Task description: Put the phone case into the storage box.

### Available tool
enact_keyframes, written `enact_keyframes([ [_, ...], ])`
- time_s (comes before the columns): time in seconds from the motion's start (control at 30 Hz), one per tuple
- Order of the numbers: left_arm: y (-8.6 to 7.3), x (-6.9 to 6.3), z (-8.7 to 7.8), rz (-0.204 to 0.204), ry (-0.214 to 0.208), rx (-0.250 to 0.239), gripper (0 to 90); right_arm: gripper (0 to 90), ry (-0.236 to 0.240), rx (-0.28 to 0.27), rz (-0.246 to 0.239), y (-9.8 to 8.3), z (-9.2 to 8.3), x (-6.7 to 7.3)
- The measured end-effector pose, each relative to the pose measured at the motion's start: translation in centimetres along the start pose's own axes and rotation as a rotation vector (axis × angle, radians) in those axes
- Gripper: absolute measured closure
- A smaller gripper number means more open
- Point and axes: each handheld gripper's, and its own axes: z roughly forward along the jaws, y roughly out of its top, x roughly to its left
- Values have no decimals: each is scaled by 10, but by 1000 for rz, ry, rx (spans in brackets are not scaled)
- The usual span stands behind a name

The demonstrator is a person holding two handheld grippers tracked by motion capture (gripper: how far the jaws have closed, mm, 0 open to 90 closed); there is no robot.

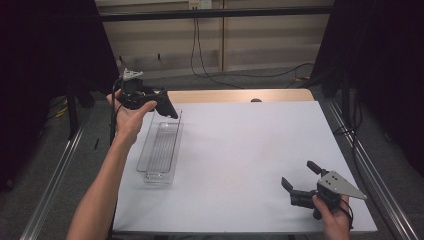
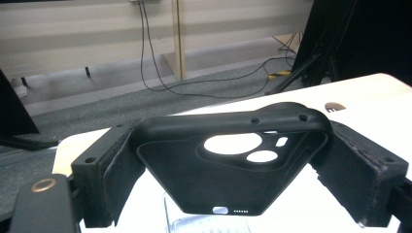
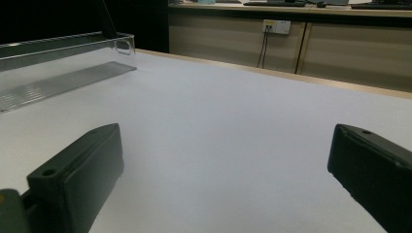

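Left gripper [image 1: 159, 104] is up in the air over the far-left part of the table [image 1: 240, 150], above the far end of the clear plastic tray [image 1: 161, 150]. Jaws are clamped on a black phone case [image 1: 166, 106]. In the left gripper view the phone case [image 2: 228, 160] sits crosswise between the two padded jaws, inner side facing the camera, camera cutouts showing white, charging-port slot along its lower edge. Both pads press on the case's long edges, and the case bows a little between them. The gripper is tilted, the case angling down toward the tray. A bit of the tray [image 2: 204, 224] shows just below the case.

Right gripper [image 1: 300, 181] is at the near-right part of the table, low, close to the surface; can't tell if it touches. Jaws wide apart, nothing between them. Right gripper view confirms this: two black jaws well separated, bare white table [image 3: 233, 136] between them. The tray [image 3: 63, 73] is far off to the left in that view, empty as far as I can see.

The tray lies lengthwise, near-to-far, at the table's left edge, ribbed bottom visible. The two grippers are well apart.
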Motion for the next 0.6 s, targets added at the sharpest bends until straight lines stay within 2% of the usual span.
enact_keyframes([
  [0.13, -2, 0, 5, -19, 9, 8, 140, 0, -1, 0, 2, 0, 0, 0],
  [0.33, -4, -2, 10, -23, 42, 18, 140, 0, 0, -1, 2, 0, 0, 0],
  [0.6, -7, -3, 18, -39, 60, 25, 140, 0, 3, 1, 1, 0, 0, 0],
])
